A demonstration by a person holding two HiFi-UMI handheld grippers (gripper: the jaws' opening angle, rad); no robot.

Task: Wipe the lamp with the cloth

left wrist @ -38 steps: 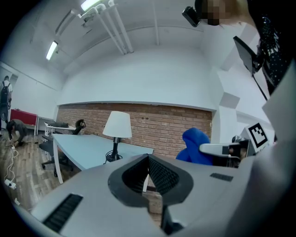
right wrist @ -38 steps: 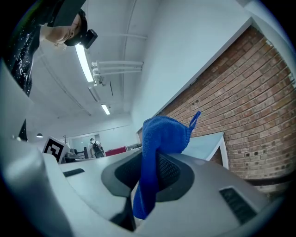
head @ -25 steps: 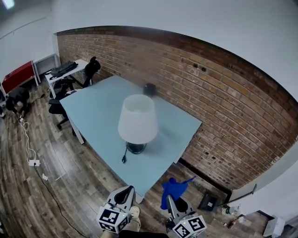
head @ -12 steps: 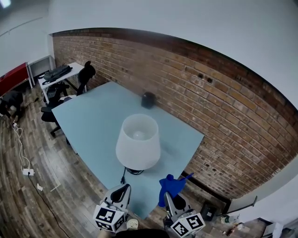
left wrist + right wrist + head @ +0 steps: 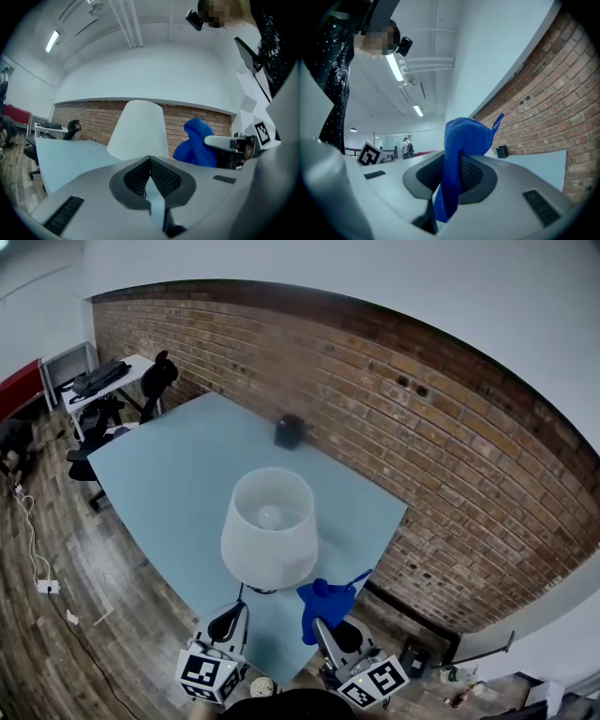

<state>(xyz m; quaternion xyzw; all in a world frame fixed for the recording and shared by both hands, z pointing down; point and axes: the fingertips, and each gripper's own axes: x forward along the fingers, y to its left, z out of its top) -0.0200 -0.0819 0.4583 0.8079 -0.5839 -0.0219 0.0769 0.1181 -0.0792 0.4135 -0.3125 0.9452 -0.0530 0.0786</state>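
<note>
Head view: right tongs [image 5: 319, 627] grip cloth [image 5: 325, 604] (near lamp [image 5: 269, 538]).

A brick wall [image 5: 441, 465] backs the pale blue table [image 5: 178, 474] on wood flooring [image 5: 47, 652].

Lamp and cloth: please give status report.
Left gripper shut, empty. Right gripper shut on blue cloth. Lamp upright on table, cloth close beside it. Nothing between.

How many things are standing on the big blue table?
2. The white lamp stands near the table's front edge; a small black box sits at the far side by the brick wall. The lamp could hide something small.
</note>
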